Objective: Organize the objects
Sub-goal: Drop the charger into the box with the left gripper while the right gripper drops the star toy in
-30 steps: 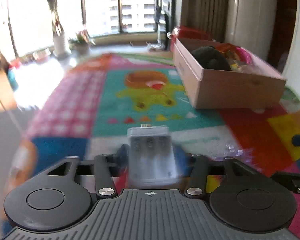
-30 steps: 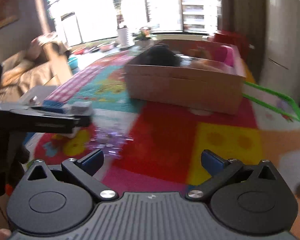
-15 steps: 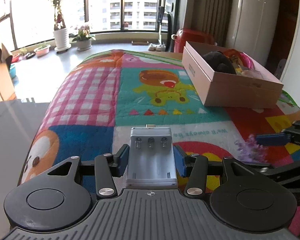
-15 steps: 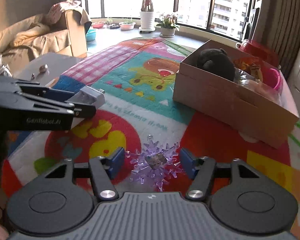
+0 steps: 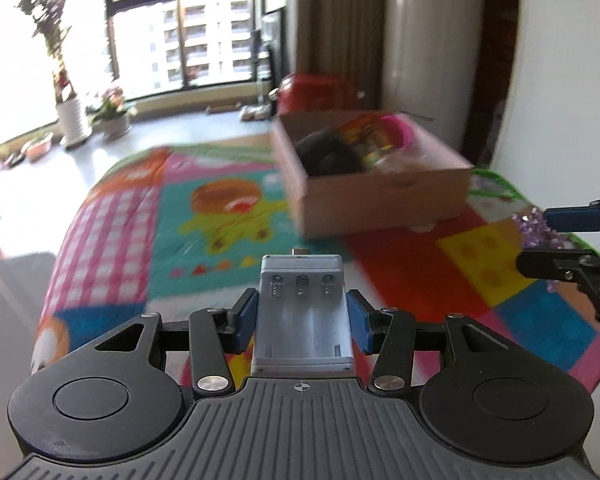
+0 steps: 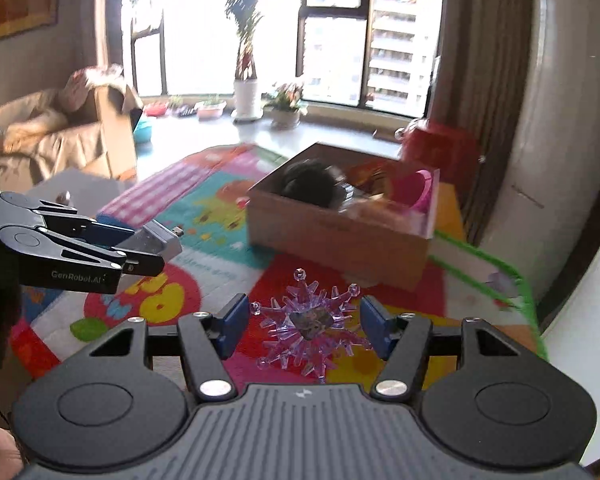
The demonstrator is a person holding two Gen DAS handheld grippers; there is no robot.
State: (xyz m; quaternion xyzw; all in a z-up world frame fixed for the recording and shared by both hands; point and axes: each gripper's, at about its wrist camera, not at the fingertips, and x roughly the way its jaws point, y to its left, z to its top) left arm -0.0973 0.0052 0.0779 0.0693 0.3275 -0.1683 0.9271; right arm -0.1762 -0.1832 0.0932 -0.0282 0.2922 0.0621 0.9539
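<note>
Flanking mat [image 5: 112, 216]: potted plant [image 6: 246, 80], sofa [image 6: 52, 140]; cardboard box [image 5: 380, 184] ahead.

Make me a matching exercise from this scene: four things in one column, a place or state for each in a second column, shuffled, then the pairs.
1. battery holder
2. purple spiky crystal
3. black plush toy
4. white plant pot

A. inside the cardboard box
B. on the floor by the window
C. clamped in the left tool
D. between the pads of the right tool

Pairs: 1-C, 2-D, 3-A, 4-B
</note>
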